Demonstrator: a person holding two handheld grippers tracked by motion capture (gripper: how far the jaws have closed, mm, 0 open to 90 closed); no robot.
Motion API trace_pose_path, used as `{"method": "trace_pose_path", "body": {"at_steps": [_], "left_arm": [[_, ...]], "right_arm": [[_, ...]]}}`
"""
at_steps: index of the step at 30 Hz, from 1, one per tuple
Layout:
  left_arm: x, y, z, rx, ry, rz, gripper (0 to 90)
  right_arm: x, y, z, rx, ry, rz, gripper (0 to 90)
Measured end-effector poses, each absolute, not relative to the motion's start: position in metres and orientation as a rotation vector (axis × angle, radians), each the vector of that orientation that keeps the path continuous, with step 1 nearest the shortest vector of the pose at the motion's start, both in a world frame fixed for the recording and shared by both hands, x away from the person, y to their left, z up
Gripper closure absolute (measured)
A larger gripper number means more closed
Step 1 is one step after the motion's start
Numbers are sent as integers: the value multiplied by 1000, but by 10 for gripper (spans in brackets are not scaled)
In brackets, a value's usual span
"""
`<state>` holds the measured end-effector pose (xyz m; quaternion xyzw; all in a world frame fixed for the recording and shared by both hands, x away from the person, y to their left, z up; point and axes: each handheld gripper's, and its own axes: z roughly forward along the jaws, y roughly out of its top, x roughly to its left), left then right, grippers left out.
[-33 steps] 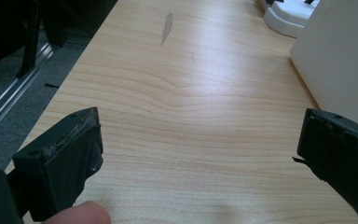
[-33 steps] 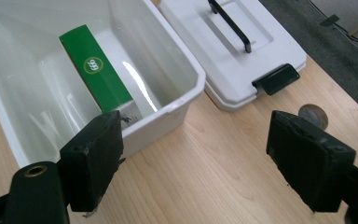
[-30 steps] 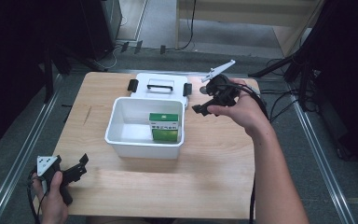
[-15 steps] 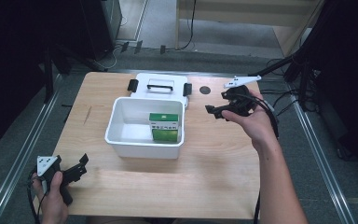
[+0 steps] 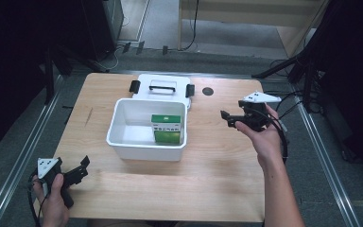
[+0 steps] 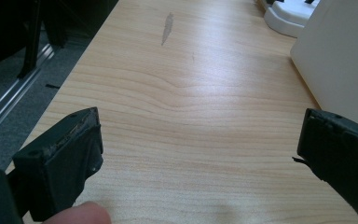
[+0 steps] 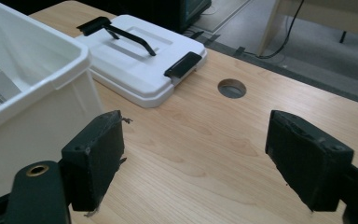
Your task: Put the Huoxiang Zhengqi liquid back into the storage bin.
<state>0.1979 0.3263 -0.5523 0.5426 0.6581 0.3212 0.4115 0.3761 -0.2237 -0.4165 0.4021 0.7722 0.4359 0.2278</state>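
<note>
A white plastic bin stands mid-table with a green and white carton upright inside it at the right. Its white lid, with a black handle and clips, lies flat just behind it. My right gripper hovers to the right of the bin with its jaws pointing left, open and empty. In the right gripper view its jaws frame bare wood, with the bin at left and the lid beyond. My left gripper rests open and empty at the near left corner; its own view looks along the tabletop.
A round cable hole sits in the table right of the lid, also seen as the hole ahead of the right jaws. The bin's wall is on the left gripper's right. Metal rails and dark floor surround the table.
My right gripper has drawn away from the lid's right corner, moving right, toward me and lower. The left gripper, bin and carton have stayed put.
</note>
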Motion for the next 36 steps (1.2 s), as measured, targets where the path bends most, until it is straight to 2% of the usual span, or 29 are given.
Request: {"method": "trace_pose_path", "body": {"at_steps": [29,36], "left_arm": [[198,326,-552,1367,1659,813,11],[198,326,-552,1367,1658,814,11]], "right_arm": [[316,-295,-489,1221,1876,1315,200],[298,-312,-502,1247,1849,1347,159]]}}
